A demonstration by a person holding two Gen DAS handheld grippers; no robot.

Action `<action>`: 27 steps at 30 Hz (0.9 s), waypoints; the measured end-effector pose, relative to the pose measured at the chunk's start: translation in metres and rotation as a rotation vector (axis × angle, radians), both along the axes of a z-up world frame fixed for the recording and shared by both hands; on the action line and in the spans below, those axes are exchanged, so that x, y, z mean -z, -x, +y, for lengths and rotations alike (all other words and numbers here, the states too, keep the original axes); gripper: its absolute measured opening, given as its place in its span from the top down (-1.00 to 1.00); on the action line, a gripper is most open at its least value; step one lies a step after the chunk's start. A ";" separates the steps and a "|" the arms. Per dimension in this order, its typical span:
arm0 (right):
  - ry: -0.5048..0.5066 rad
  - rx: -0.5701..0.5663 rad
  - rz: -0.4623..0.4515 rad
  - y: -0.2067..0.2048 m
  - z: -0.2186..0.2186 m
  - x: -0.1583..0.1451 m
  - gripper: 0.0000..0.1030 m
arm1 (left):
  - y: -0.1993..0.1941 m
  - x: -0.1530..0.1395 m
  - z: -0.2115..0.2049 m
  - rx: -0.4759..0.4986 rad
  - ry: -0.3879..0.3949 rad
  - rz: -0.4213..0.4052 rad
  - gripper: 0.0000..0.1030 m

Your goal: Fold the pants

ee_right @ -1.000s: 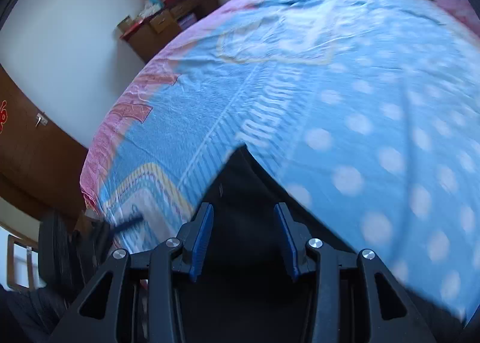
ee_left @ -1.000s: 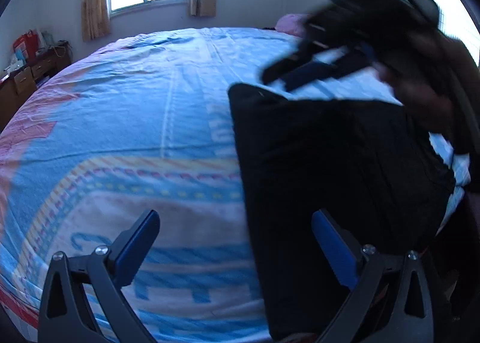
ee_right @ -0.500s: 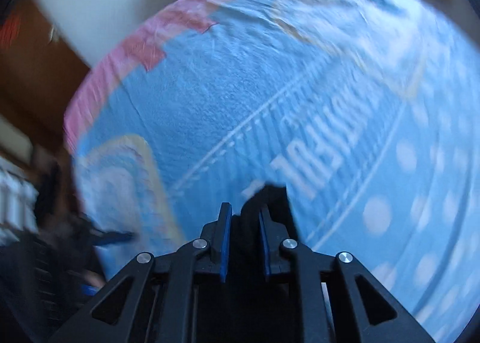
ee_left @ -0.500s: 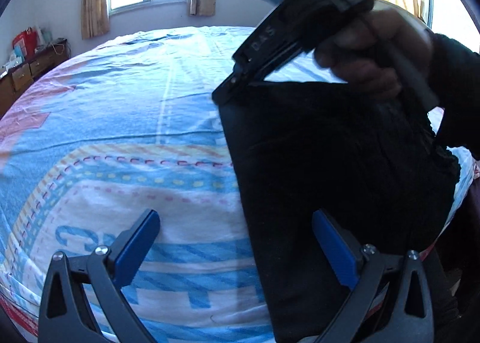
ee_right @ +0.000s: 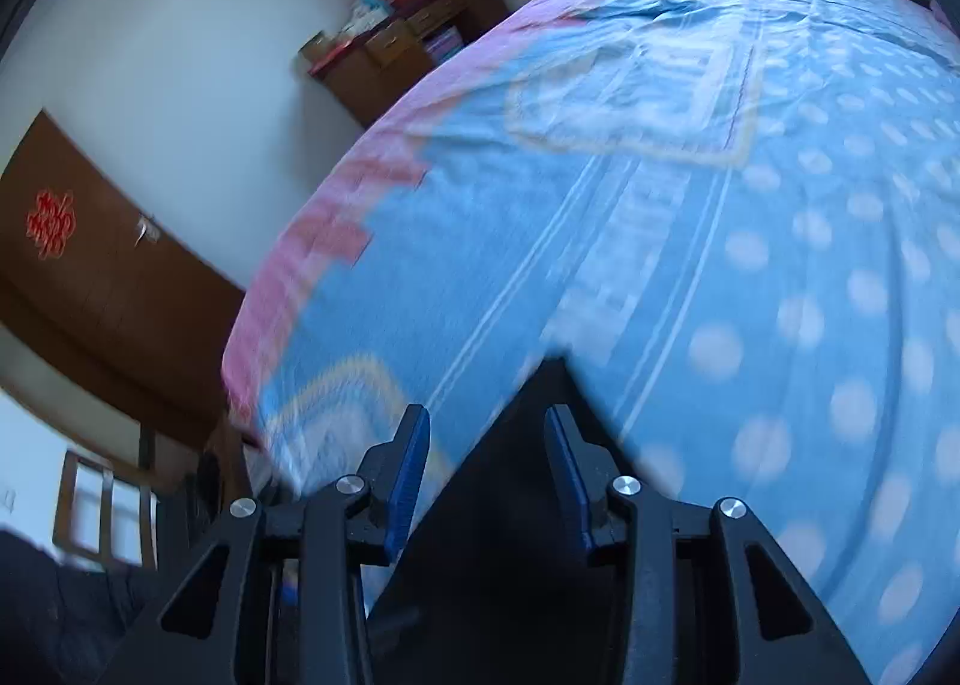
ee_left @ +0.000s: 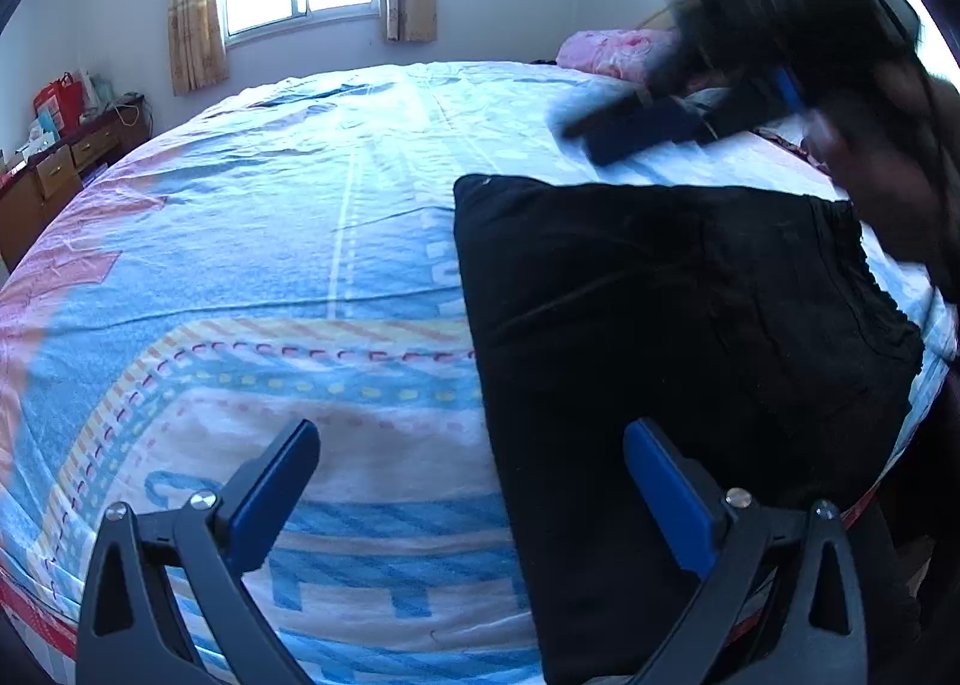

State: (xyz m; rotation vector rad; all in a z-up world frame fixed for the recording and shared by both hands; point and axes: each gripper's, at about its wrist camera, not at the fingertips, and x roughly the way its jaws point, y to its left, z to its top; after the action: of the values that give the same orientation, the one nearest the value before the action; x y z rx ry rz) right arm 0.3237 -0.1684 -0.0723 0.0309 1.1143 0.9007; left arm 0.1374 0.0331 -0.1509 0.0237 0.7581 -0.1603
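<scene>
The pants [ee_left: 672, 337] are now lying folded on the bed [ee_left: 300, 241], released half a second ago by the right hand-held gripper [ee_right: 487, 466], which is lifting away parted. The left hand-held gripper [ee_left: 471, 496] is hovering wide open, empty; the fold seems nearly finished.

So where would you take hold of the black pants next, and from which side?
The pants lie flat on the bed, folded into a rectangle. Probably grip the straight left edge near its far corner, coming in low from over the bare sheet. The open left gripper already straddles that edge; the right gripper is open above the corner.
</scene>
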 end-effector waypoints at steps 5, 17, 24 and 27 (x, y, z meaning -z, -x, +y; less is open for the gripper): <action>0.092 0.033 0.046 0.013 -0.012 0.044 0.18 | -0.003 0.004 0.000 0.001 0.011 0.013 -1.00; 0.266 -0.055 0.017 -0.020 0.007 0.049 0.61 | -0.008 0.008 0.002 0.006 0.029 0.024 -1.00; 0.386 -0.062 -0.280 -0.008 0.027 0.031 0.99 | -0.012 0.012 0.008 0.005 0.048 0.027 -1.00; 0.383 -0.044 -0.230 -0.023 0.026 0.047 0.99 | -0.013 0.011 0.007 0.007 0.041 0.022 -1.00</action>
State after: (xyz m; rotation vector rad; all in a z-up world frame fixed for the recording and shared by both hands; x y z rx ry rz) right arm 0.3468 -0.1423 -0.1194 -0.4043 1.0575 0.6976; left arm 0.1500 0.0400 -0.1618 -0.0148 0.7762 -0.1829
